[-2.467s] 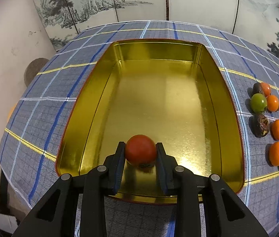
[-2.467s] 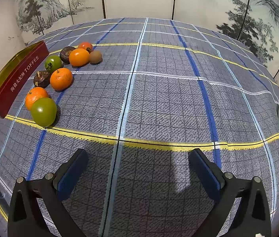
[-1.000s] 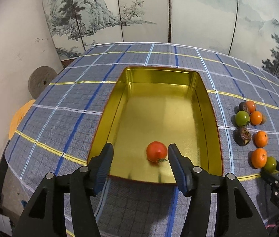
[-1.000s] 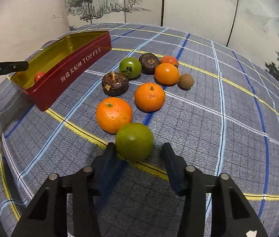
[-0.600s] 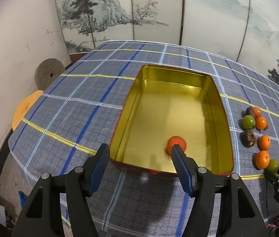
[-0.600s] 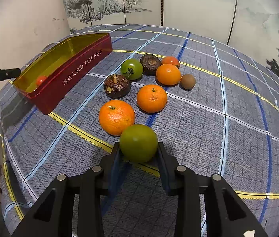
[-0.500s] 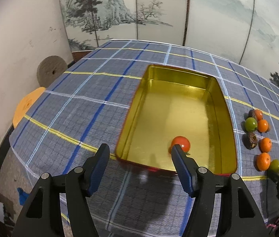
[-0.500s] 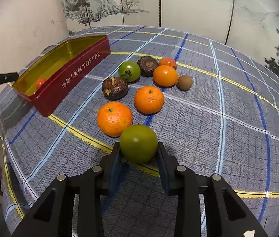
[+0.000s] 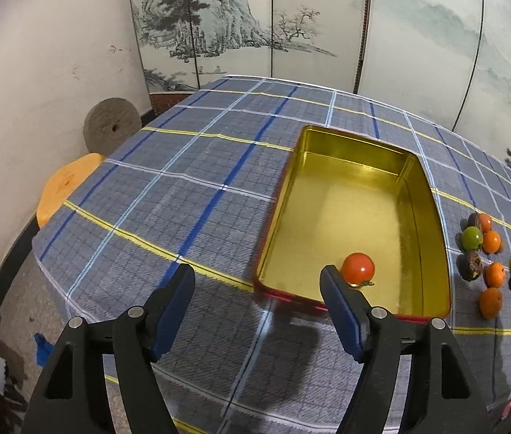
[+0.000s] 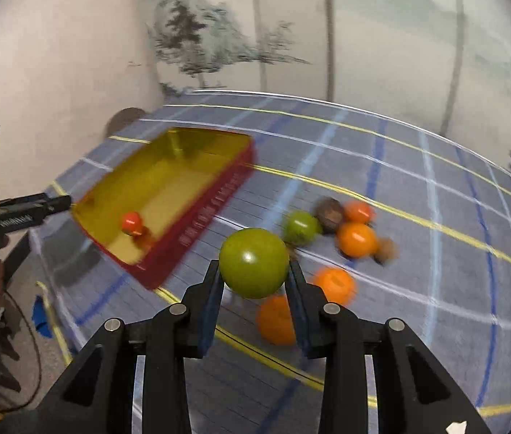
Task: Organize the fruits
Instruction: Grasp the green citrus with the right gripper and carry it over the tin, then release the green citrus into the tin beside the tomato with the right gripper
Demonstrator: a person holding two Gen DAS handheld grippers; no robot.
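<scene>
Green fruit [image 10: 253, 262] sits clamped between your right gripper [image 10: 254, 289] pads, clear of the cloth, above the loose fruit pile [image 10: 342, 238]. Tin [image 9: 354, 224] is ahead-left of it, red tomato [image 9: 357, 268] inside near the front wall. Your left gripper [image 9: 257, 307] is empty, jaws opening, tomato just past its right finger.

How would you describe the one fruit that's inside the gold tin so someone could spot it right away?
Find the checked blue tablecloth, then the rectangular tin with the gold inside and red outside. One small round red tomato lies alone on its floor, near the closest end wall. Every other fruit sits outside on the cloth, apart from the green one in the right gripper.
</scene>
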